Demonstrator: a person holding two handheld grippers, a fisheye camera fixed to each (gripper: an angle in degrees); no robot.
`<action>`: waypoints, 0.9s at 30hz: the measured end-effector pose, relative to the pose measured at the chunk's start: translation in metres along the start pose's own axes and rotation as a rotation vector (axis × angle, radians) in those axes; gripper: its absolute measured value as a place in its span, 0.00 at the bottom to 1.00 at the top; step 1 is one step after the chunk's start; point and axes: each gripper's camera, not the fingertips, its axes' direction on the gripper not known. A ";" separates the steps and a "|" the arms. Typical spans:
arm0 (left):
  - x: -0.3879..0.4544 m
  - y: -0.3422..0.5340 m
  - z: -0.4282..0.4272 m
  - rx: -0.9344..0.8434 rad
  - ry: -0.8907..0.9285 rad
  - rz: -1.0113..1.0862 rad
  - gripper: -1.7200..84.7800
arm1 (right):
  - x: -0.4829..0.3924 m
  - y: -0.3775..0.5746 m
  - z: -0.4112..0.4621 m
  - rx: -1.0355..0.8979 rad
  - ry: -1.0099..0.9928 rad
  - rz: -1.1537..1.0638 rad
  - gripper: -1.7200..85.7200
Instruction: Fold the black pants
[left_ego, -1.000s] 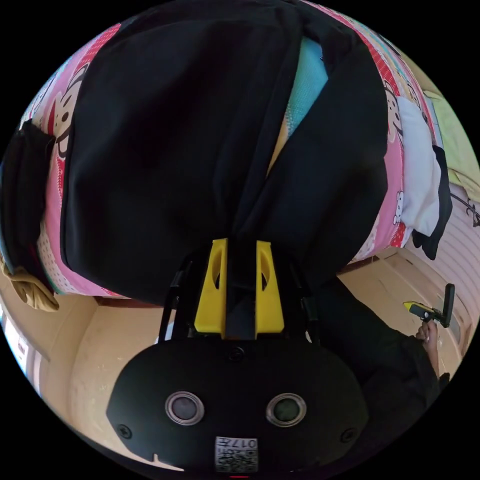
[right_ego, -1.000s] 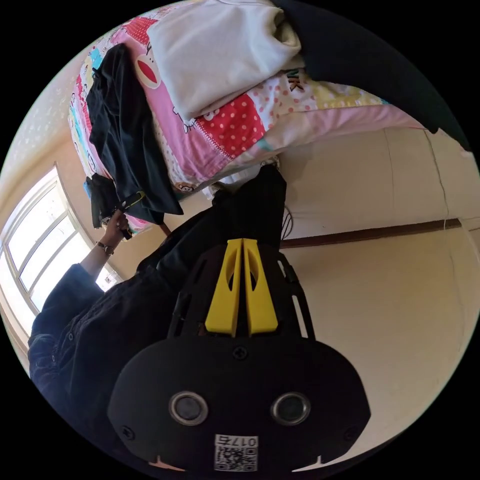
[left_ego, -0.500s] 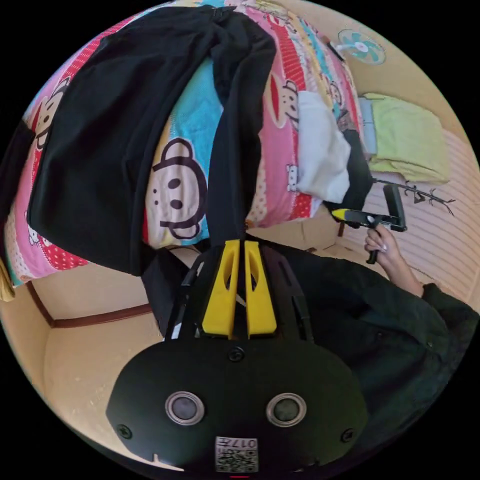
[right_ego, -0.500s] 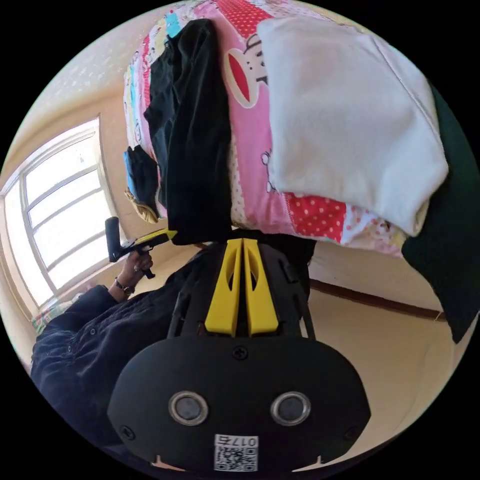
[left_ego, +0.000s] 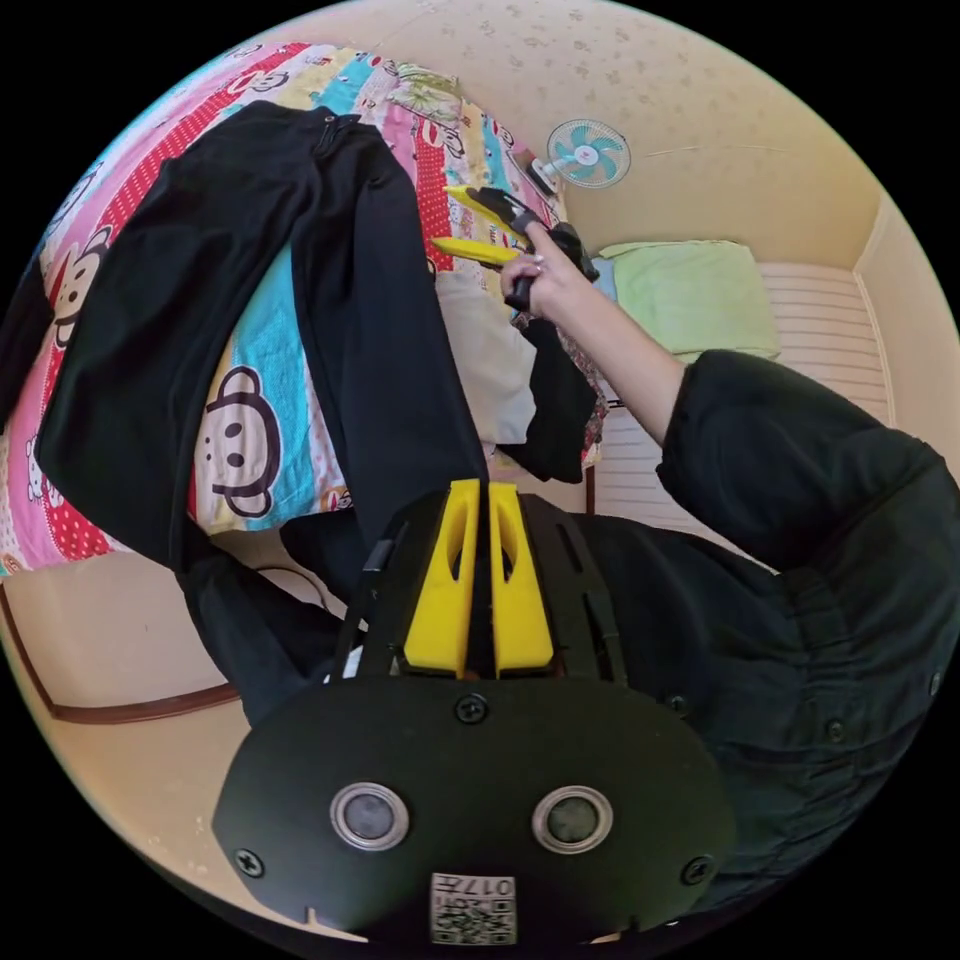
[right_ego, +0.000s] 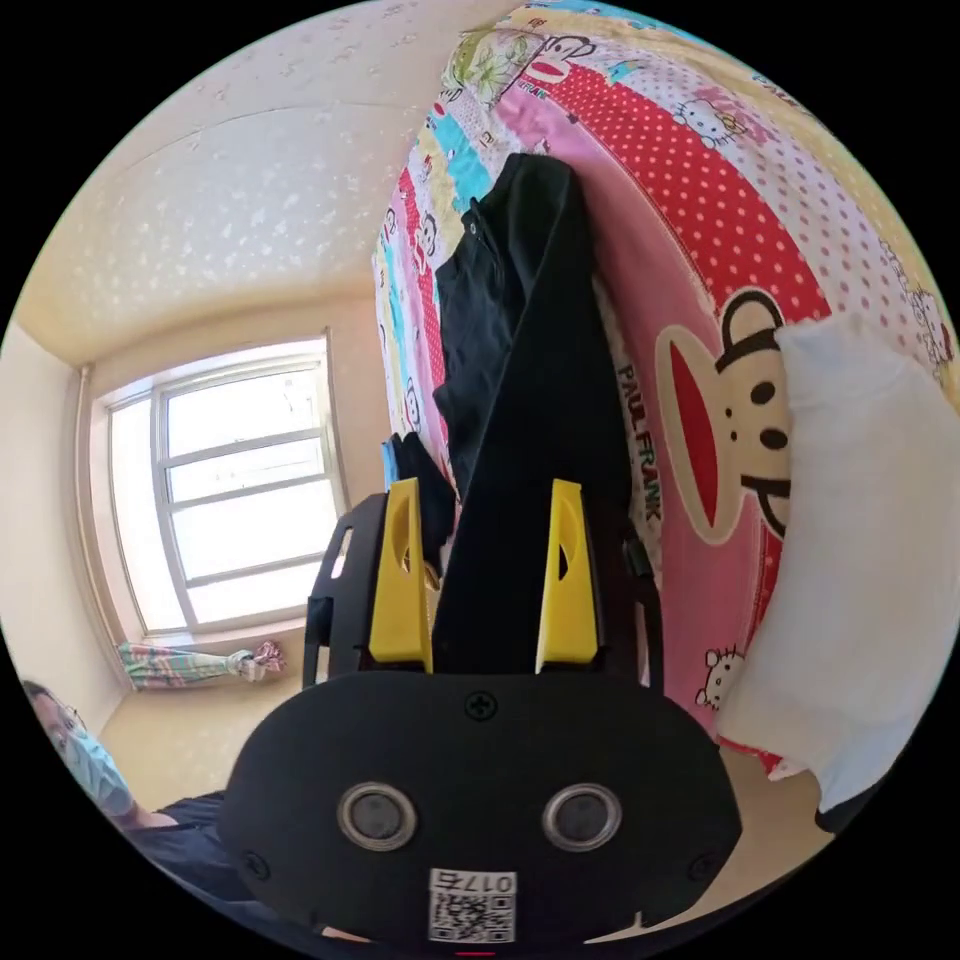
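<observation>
The cartoon-print bedspread (left_ego: 250, 440) carries the black pants (left_ego: 370, 330), whose long axis runs from the waistband at 11 o'clock in the left gripper view down to leg ends hanging over the bed edge. The left gripper (left_ego: 479, 500), jaws nearly together, sits at a leg end; whether it pinches cloth I cannot tell. The right gripper (right_ego: 484, 500), jaws spread, straddles one leg without pressing; bare floor (left_ego: 140, 790) lies below.

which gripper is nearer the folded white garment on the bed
Right. The right gripper hangs open just above the folded white garment on the patterned bed cover. The left gripper, jaws together, sits off the bed edge by the black pants leg.
</observation>
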 end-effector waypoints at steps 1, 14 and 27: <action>0.002 0.002 -0.007 0.005 0.004 -0.002 0.02 | -0.008 -0.021 0.008 0.010 0.052 -0.015 0.22; -0.095 0.105 -0.165 0.319 0.590 -0.409 0.02 | -0.040 -0.089 0.077 0.090 0.344 -0.056 0.06; -0.253 0.261 -0.315 0.779 0.969 -0.800 0.01 | -0.204 -0.129 0.353 0.019 0.305 -0.219 0.05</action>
